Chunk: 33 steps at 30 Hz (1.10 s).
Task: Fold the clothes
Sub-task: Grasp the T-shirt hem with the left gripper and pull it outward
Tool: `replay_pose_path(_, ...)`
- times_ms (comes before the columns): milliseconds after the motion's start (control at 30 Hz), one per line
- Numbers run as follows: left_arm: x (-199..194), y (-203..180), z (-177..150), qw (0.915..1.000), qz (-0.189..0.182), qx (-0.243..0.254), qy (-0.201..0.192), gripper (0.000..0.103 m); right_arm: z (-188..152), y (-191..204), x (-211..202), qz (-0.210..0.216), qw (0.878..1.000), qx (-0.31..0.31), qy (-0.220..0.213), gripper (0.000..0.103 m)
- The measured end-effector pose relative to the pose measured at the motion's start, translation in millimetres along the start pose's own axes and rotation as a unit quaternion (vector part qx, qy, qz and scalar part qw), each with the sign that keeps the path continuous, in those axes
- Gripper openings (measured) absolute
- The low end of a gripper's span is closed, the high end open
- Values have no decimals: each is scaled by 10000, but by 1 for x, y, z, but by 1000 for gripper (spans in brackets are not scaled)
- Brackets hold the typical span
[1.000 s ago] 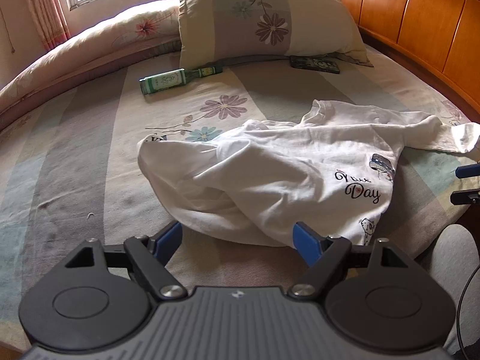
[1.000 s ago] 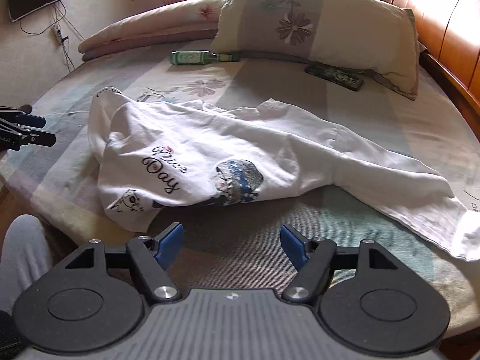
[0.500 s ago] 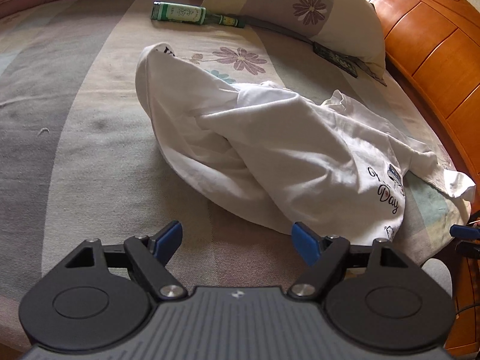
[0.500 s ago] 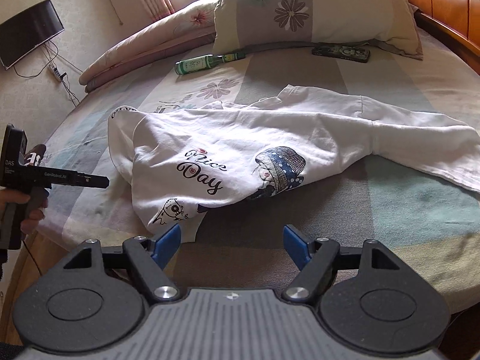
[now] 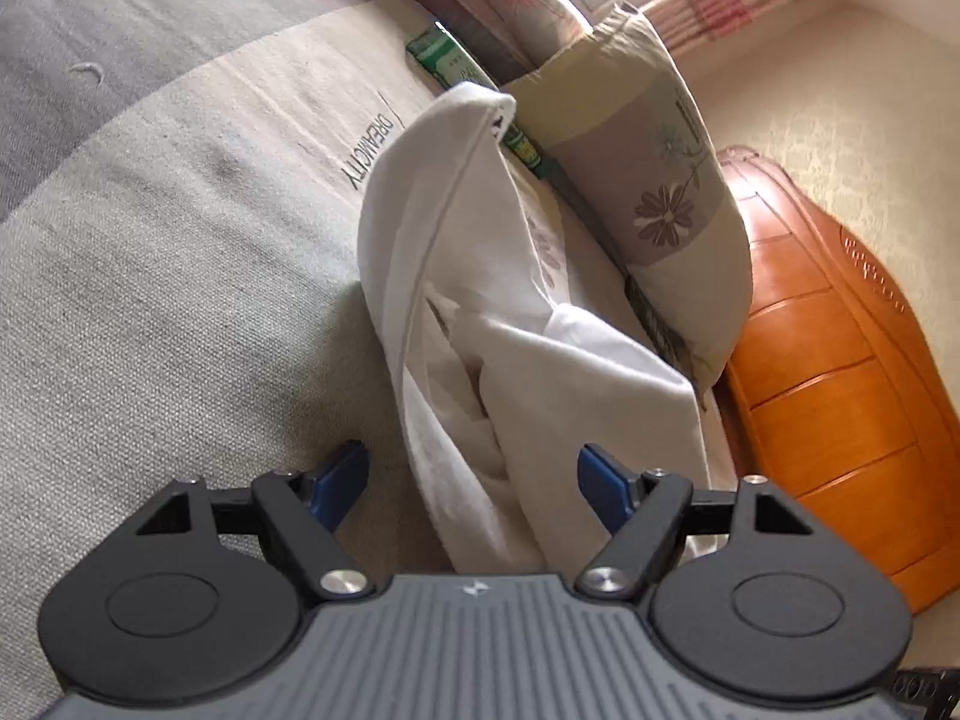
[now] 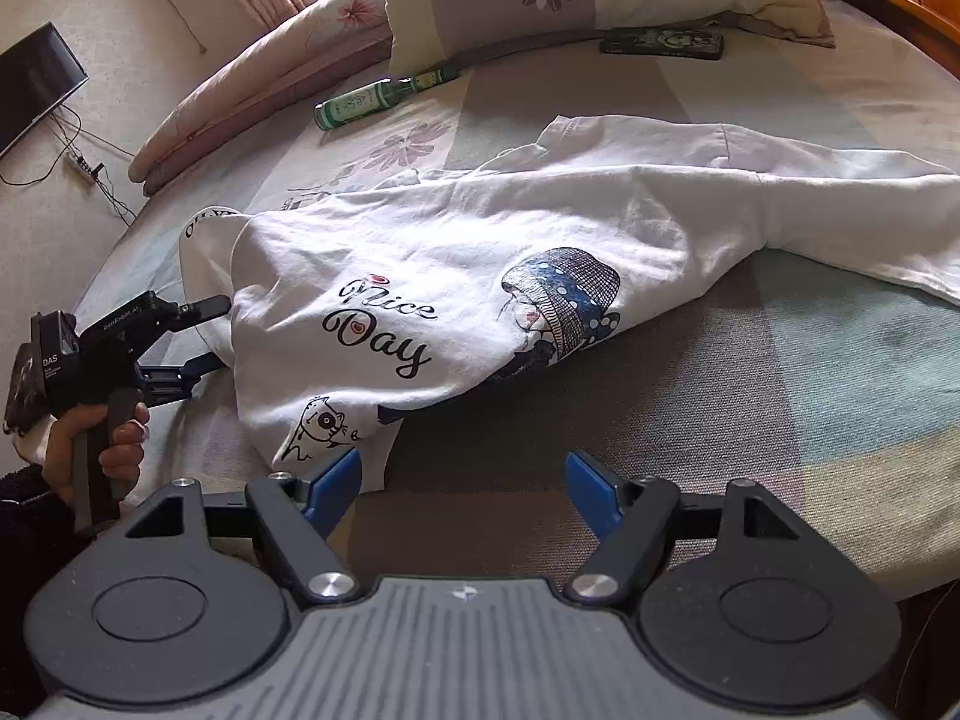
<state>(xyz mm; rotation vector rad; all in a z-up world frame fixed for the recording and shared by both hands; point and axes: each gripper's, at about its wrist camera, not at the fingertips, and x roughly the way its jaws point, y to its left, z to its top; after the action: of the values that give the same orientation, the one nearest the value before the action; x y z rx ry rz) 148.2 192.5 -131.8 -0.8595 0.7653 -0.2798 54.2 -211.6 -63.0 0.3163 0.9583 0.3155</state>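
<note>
Jaws: left gripper [image 5: 472,477] closing astride white shirt [image 5: 516,372] hem, unpinched; right gripper [image 6: 463,483] agape beside it.
</note>
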Motion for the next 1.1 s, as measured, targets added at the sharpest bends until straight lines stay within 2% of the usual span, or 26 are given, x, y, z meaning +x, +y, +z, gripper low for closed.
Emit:
replay_pose_path(67, -3, 6, -6, 9993, -30, -349, -162, 60, 0, 0, 3, 30, 10000, 23, 21, 79)
replay_pose_path(133, -5, 6, -21, 9988, -248, -421, -51, 57, -1, 1, 5, 58, 10000, 17, 46, 79)
replay_pose_path(167, -5, 6, -30, 9984, -362, -430, 13, 52, -2, 1, 7, 62, 9999, 27, 77, 79)
replay_pose_path(233, 1, 4, -37, 9998, -143, -140, 58, 36, -4, 0, 11, 65, 9999, 51, 142, 80)
replay_pose_path(267, 5, 5, -36, 10000, -11, -62, 37, 22, -4, -1, 14, 56, 9998, 61, 187, 79)
replay_pose_path(300, 9, 13, -34, 9994, -49, -347, 7, 11, -5, -1, 16, 36, 9998, 70, 204, 79)
replay_pose_path(333, 12, 20, -32, 9980, -87, -632, -23, 7, -5, -2, 17, 16, 9997, 78, 222, 80)
replay_pose_path(367, 16, 27, -29, 9959, -118, -894, -53, 7, -5, -2, 18, -1, 9997, 87, 236, 80)
replay_pose_path(400, 16, 24, -30, 9960, -54, -894, -77, 7, -6, -2, 18, 3, 9997, 95, 229, 80)
replay_pose_path(467, 17, 9, -33, 9990, 251, -372, -69, 6, -6, -3, 17, 10, 9997, 111, 215, 80)
replay_pose_path(600, 7, 2, -18, 9982, 588, -23, 69, 3, -4, -5, 14, -128, 9997, 100, 158, 79)
replay_pose_path(733, -13, 2, 9, 9943, 1001, 367, -40, 3, -1, -5, 9, -132, 9998, 76, 109, 79)
replay_pose_path(900, -42, 8, 51, 9826, 1652, 752, -397, 2, 0, -1, 10, -204, 9997, 26, 123, 79)
replay_pose_path(1100, -52, 19, 106, 9611, 2510, 951, -651, 2, 2, 1, 12, -303, 9994, 4, 150, 79)
